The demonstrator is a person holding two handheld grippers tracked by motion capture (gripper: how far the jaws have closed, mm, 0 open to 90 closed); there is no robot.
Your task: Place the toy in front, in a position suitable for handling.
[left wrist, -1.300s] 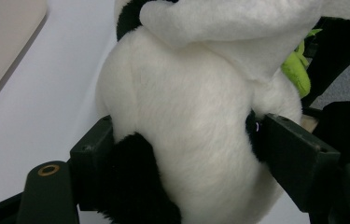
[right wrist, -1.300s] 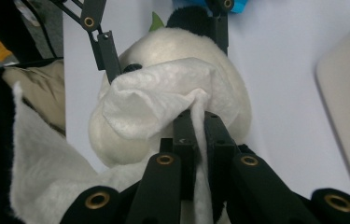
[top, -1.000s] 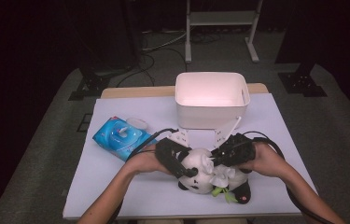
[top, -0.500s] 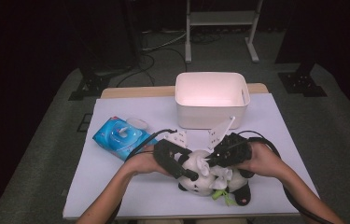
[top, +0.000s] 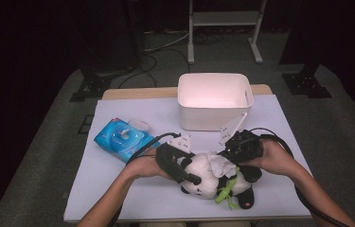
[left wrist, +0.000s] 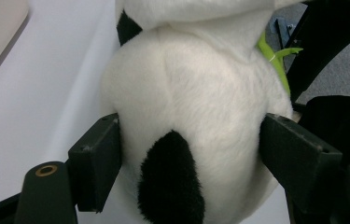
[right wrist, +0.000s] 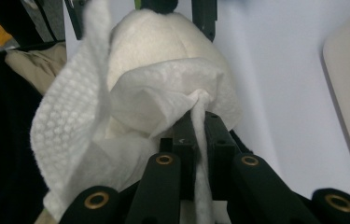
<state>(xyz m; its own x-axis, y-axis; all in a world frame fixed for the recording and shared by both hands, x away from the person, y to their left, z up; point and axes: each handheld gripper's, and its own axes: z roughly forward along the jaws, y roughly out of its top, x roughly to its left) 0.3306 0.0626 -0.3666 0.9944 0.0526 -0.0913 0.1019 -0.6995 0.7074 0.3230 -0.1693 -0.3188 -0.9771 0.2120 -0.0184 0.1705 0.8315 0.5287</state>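
A black and white panda plush [top: 213,178] with a green ribbon lies on the white table near its front edge. My left gripper [top: 191,176] comes in from the left. Its jaws have just been closing, and their pads now press both sides of the panda's white head [left wrist: 186,102]. My right gripper [top: 229,153] is above the panda from the right, shut on a white wet wipe [top: 220,163]. In the right gripper view the wipe [right wrist: 154,102] is pinched between the pads [right wrist: 184,135] and drapes over the plush [right wrist: 158,42].
A white plastic bin [top: 215,100] stands at the back middle of the table [top: 132,189]. A blue pack of wipes [top: 120,138] lies to the left. One metal stand and cables are on the floor behind the table.
The left gripper's jaws have drawn in on the panda's head. The right gripper with the wipe has shifted slightly over the plush. The panda stays where it was.
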